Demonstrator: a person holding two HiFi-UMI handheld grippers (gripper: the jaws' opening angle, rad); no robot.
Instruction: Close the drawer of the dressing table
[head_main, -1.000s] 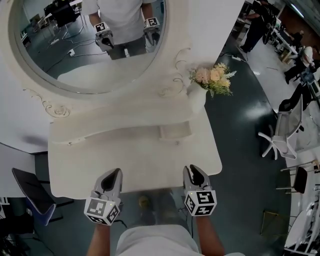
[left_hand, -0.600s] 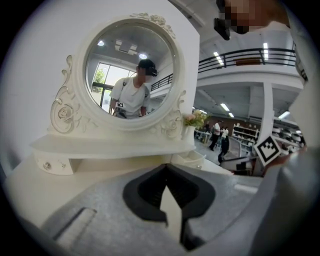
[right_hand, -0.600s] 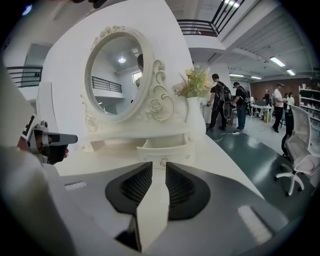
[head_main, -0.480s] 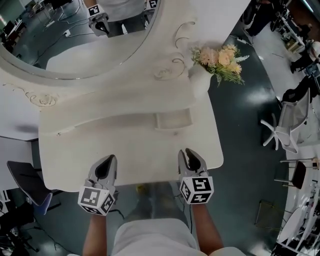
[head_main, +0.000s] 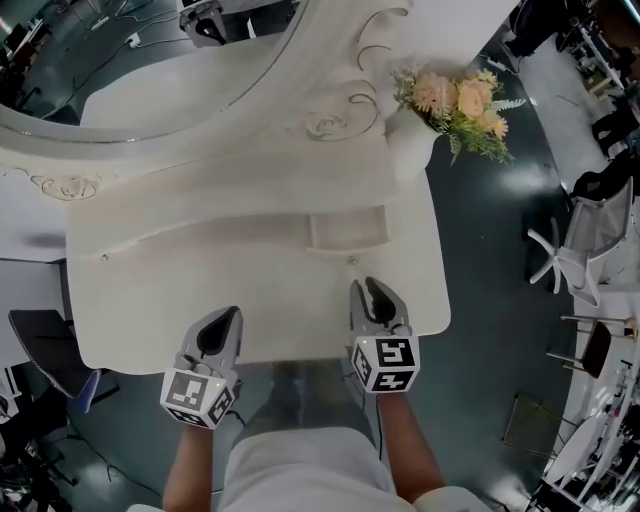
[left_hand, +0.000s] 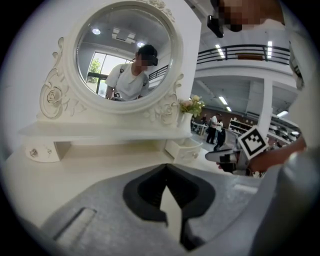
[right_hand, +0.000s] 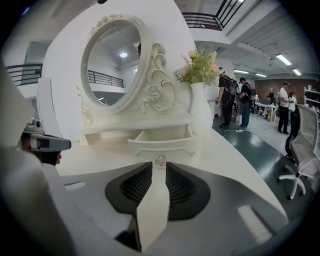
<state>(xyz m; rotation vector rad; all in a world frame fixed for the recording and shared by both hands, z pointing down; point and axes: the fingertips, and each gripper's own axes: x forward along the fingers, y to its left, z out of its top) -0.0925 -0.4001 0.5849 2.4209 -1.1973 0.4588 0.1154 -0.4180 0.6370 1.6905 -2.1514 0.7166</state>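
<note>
The small drawer (head_main: 345, 230) of the white dressing table (head_main: 200, 290) stands pulled out under the shelf, right of centre, and looks empty. Its front carries a crystal knob (right_hand: 160, 160). My right gripper (head_main: 372, 290) is over the tabletop just short of that knob and points straight at it. It is open, with only tabletop showing between its pads (right_hand: 155, 167). My left gripper (head_main: 222, 318) hovers at the table's front edge, left of the drawer (left_hand: 187, 149). Its fingertips meet (left_hand: 166, 167) and nothing is held.
A large oval mirror (head_main: 150, 60) rises behind the shelf. A white vase (head_main: 410, 150) of flowers (head_main: 460, 100) stands at the table's back right corner, beside the drawer. A white office chair (head_main: 565, 250) is on the floor to the right, a dark chair (head_main: 40, 350) to the left.
Both grippers have moved forward and down over the table. The right one has gone further, from the front edge to just before the drawer's knob.
</note>
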